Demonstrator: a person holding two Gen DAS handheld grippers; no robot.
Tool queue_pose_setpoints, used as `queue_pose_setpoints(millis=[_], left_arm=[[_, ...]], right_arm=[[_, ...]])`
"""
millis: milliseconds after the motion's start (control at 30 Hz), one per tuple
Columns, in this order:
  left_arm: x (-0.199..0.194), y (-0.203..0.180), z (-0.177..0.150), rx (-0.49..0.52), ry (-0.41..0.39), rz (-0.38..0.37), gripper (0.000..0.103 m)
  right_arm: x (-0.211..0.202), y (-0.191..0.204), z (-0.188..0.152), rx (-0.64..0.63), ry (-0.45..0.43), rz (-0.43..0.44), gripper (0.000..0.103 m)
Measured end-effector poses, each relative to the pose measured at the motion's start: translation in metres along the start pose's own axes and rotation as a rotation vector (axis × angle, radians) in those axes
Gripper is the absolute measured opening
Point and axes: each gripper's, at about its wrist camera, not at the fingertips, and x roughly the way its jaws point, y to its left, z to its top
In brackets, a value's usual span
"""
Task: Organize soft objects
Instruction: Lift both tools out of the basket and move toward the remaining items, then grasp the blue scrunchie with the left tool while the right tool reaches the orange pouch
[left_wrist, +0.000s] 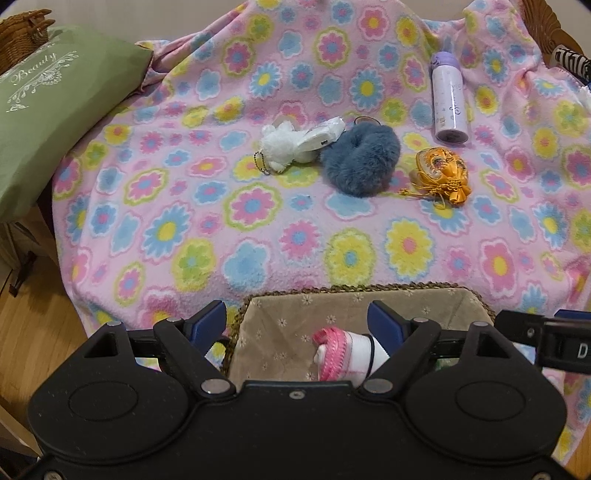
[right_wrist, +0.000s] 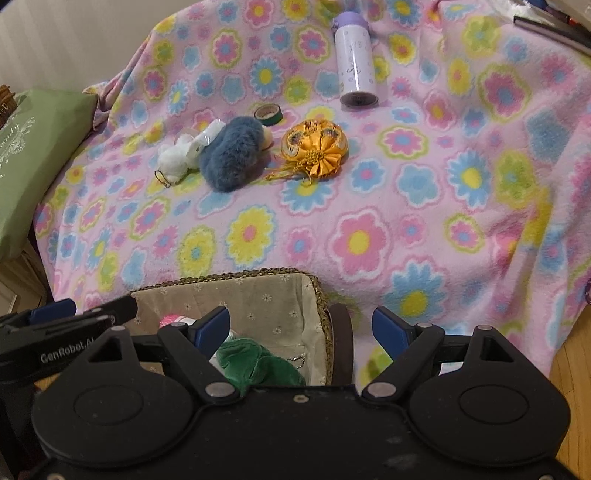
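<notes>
A green cushion (left_wrist: 55, 110) lies at the far left, beside the flowered pink blanket (left_wrist: 258, 229). On the blanket, from left to right, sit a small white plush toy (left_wrist: 288, 146), a blue furry pompom (left_wrist: 360, 158) touching it, an orange satin pouch (left_wrist: 441, 173) just beside that, and a lilac-capped white bottle (left_wrist: 448, 98) farther back. In the right wrist view a roll of green tape (right_wrist: 269, 113) shows behind the pompom.

At the near edge stands a fabric-lined woven basket (left_wrist: 369, 295). The left gripper (left_wrist: 297, 325) hangs over it with its jaws apart and nothing pinched; a pink and white soft item (left_wrist: 341, 352), possibly a sock, lies in the basket below. The right gripper (right_wrist: 301, 326) hovers over the basket's right rim, jaws likewise apart and empty, with a green plush (right_wrist: 258, 365) inside the basket beneath its left finger.
</notes>
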Motion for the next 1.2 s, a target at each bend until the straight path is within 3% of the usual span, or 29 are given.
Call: queue_pose_setpoints(millis=[400,967,1200], left_arm=[[0.038,0.0,0.028,0.038,0.027,-0.012,0.084],[0.11,0.004,0.082,0.069,0.005,-0.005,0.087],[0.122,-0.009,0.102,0.072,-0.035,-0.123,0.089]], right_arm=[[0.029,0.007,0.028,-0.029,0.028,0.003,0.088],[0.091,0.006,0.108,-0.109,-0.087,-0.075,0.093],[0.123,0.002,0.124,-0.163,-0.102,-0.093,0.093]])
